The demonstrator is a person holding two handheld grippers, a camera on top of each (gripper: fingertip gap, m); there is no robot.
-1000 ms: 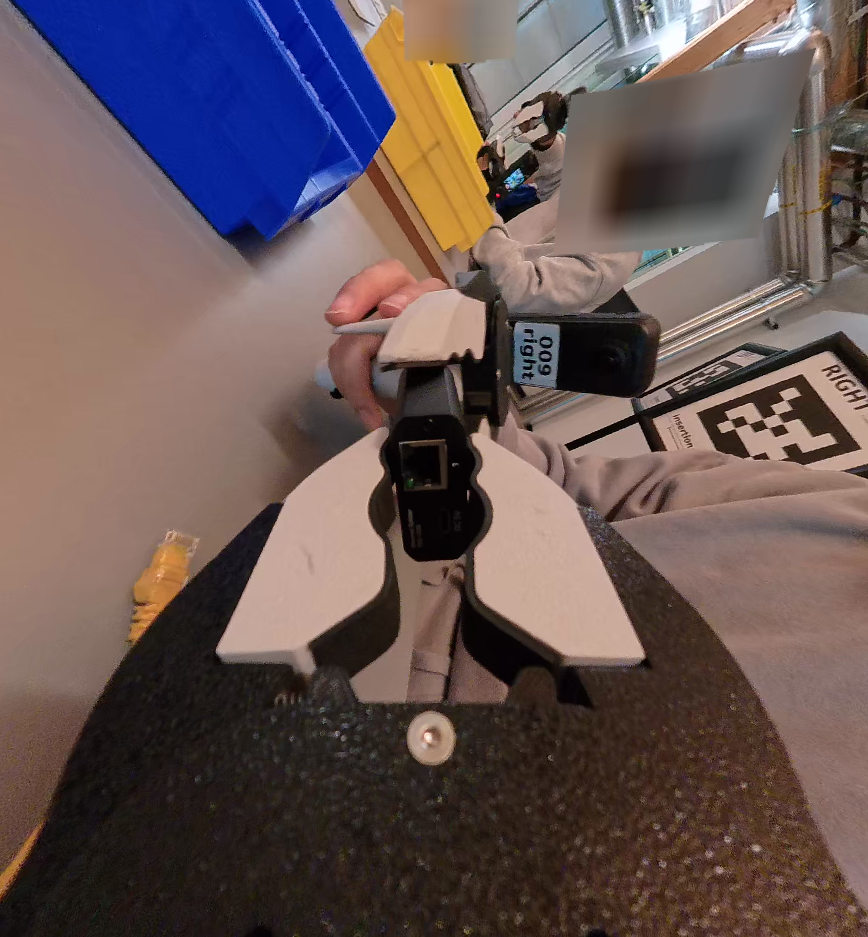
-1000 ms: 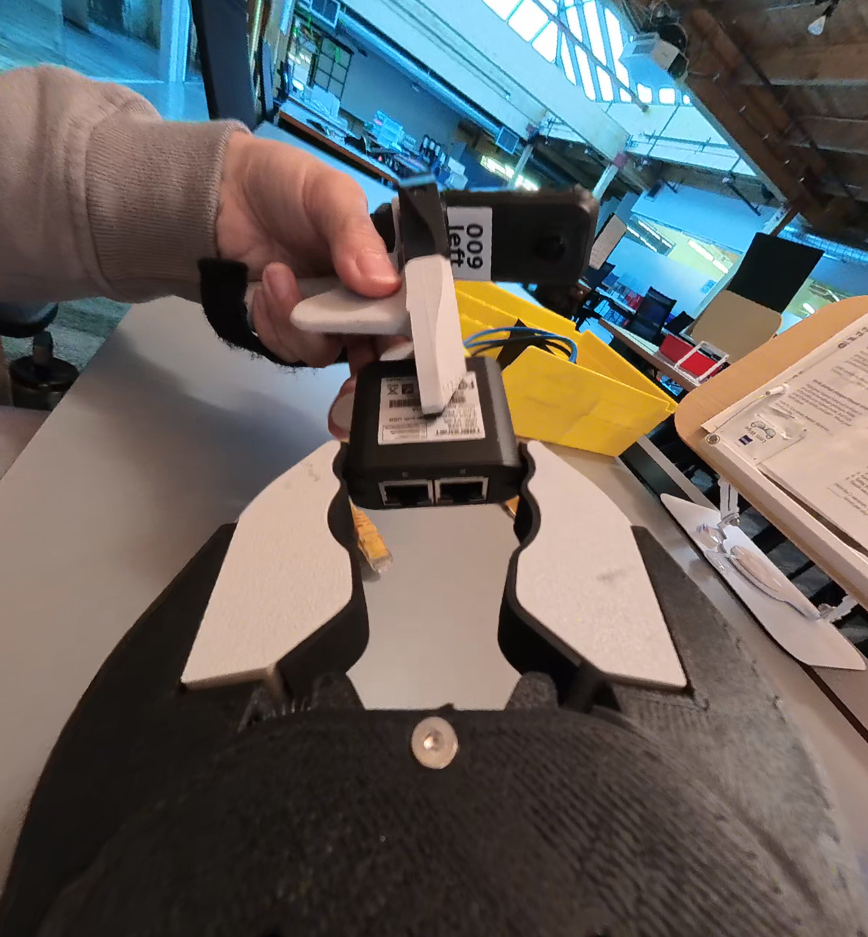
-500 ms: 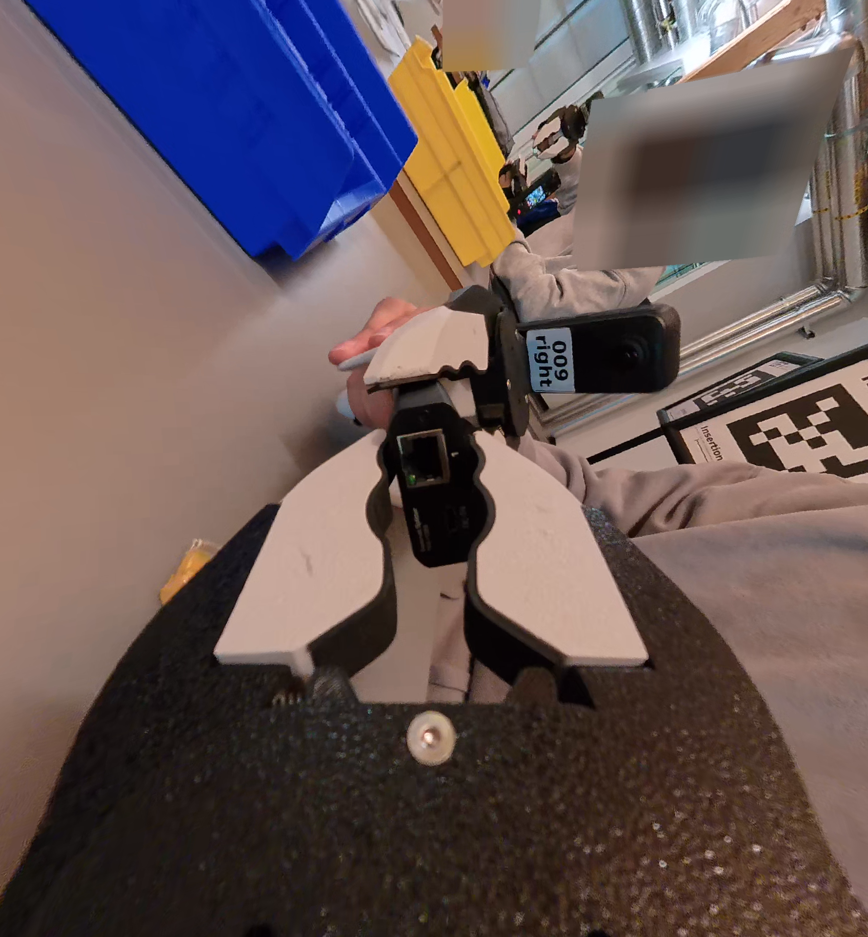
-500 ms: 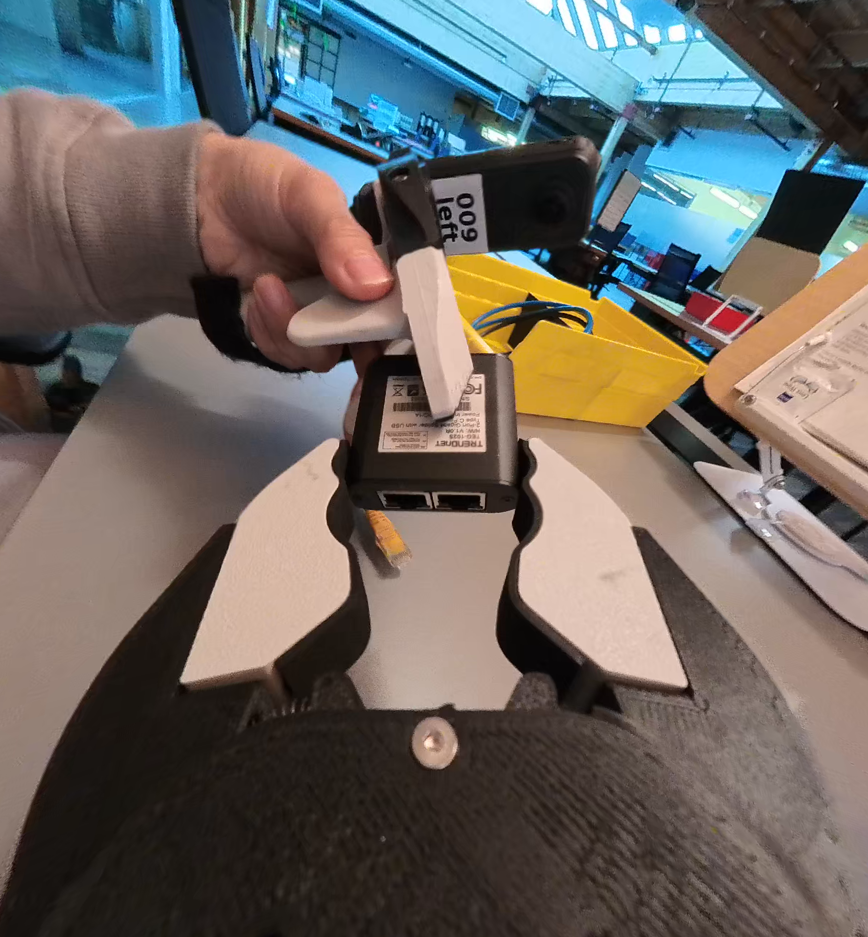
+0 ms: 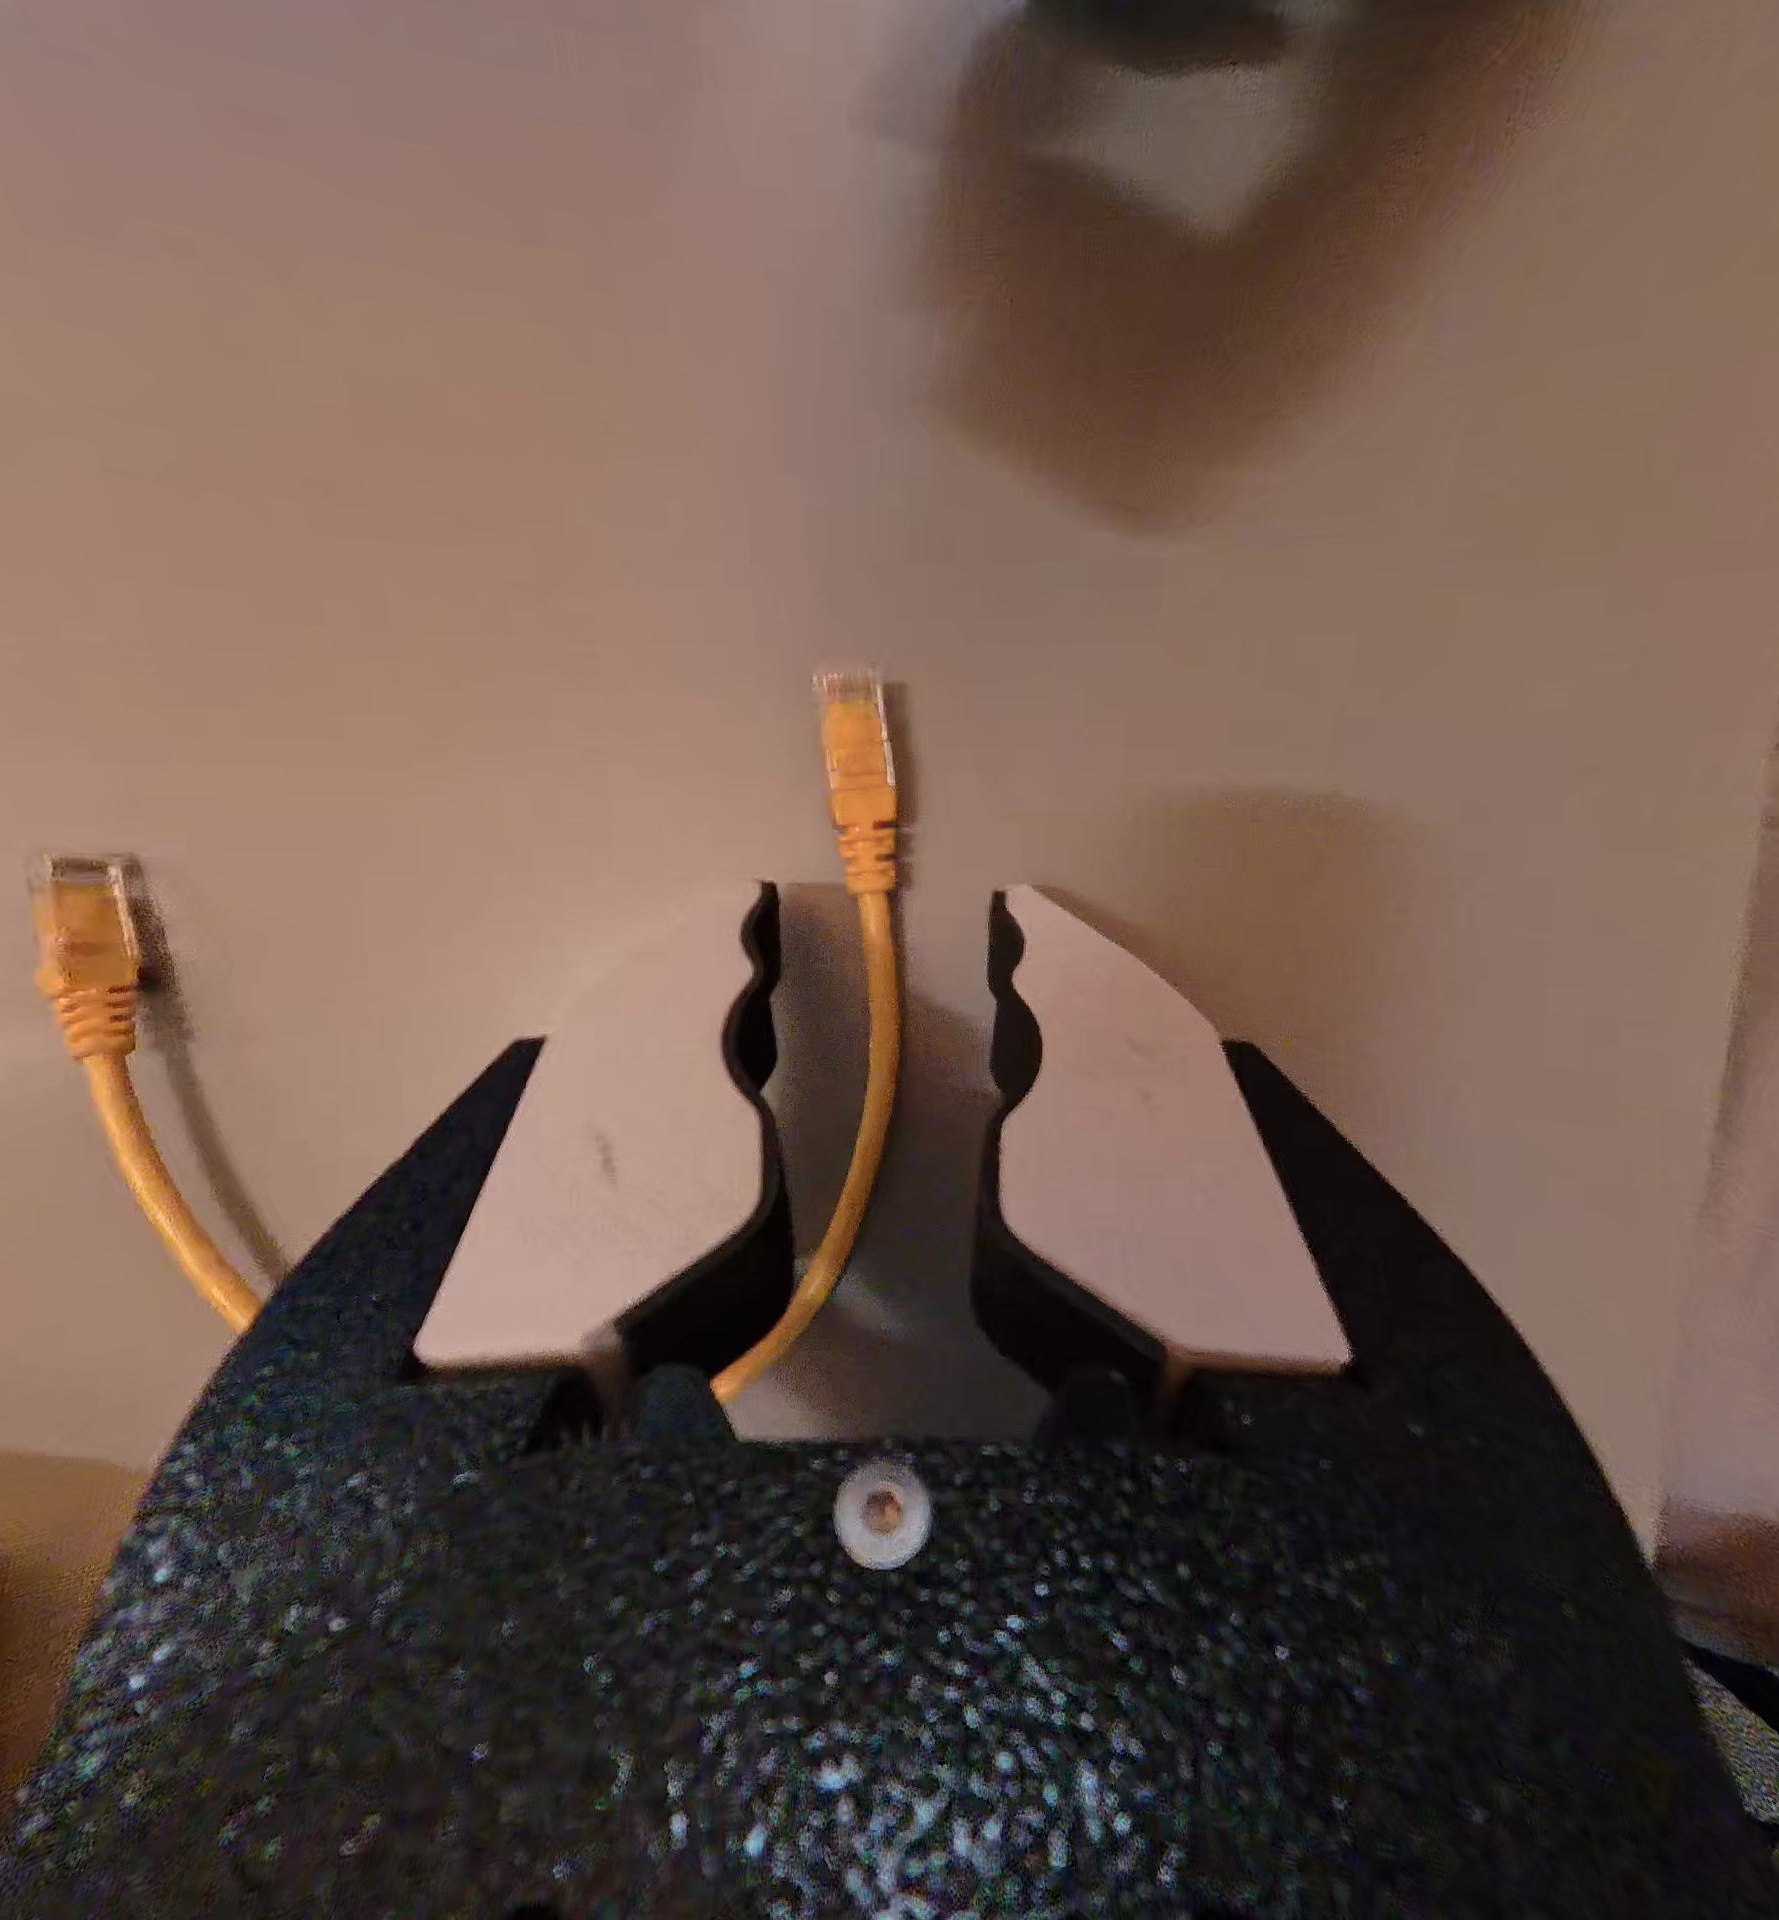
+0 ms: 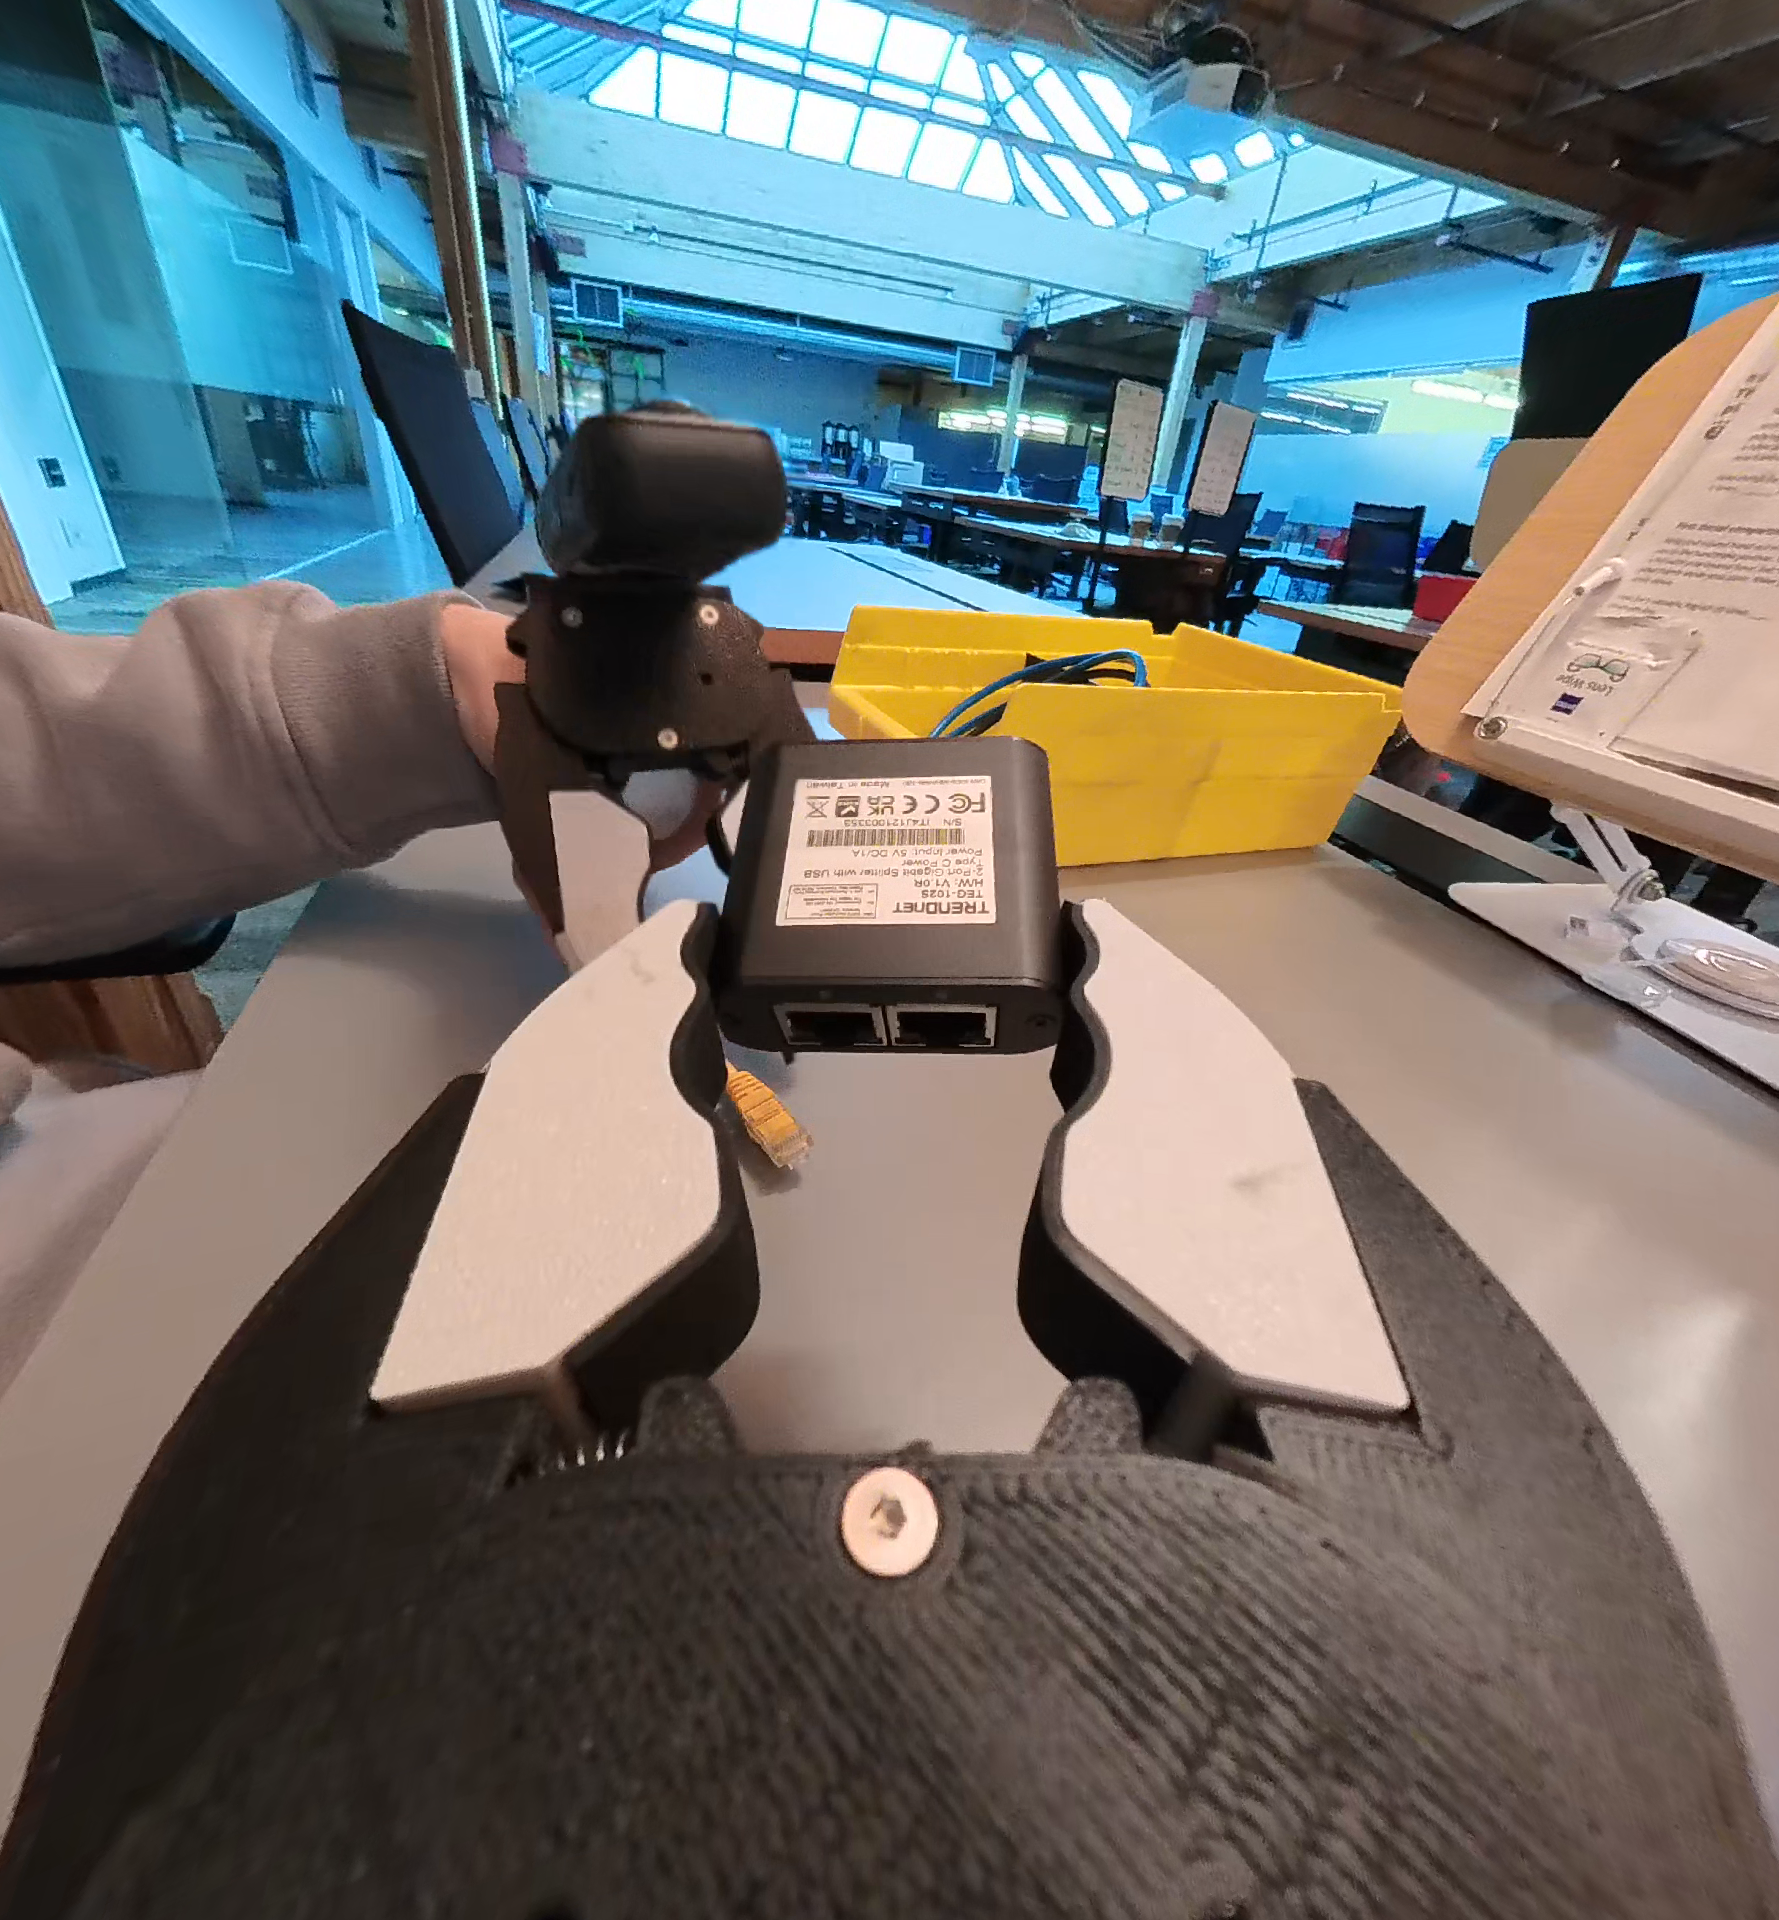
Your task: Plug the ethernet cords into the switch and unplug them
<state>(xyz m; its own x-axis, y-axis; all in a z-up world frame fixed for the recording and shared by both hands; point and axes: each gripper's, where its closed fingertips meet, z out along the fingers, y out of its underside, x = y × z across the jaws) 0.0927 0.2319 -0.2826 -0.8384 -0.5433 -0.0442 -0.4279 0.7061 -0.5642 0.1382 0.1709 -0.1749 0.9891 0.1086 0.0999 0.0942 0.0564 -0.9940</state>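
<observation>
Left wrist view, lower centre: the left gripper is spread over the grey table, its fingers either side of a yellow cord without touching it; the cord runs up the frame and its plug points to the top edge. At far left a second cord's plug also points upward. Right wrist view, centre: the right gripper pinches the black switch, held flat, two sockets facing the camera. Beyond, upper right, a yellow bin.
</observation>
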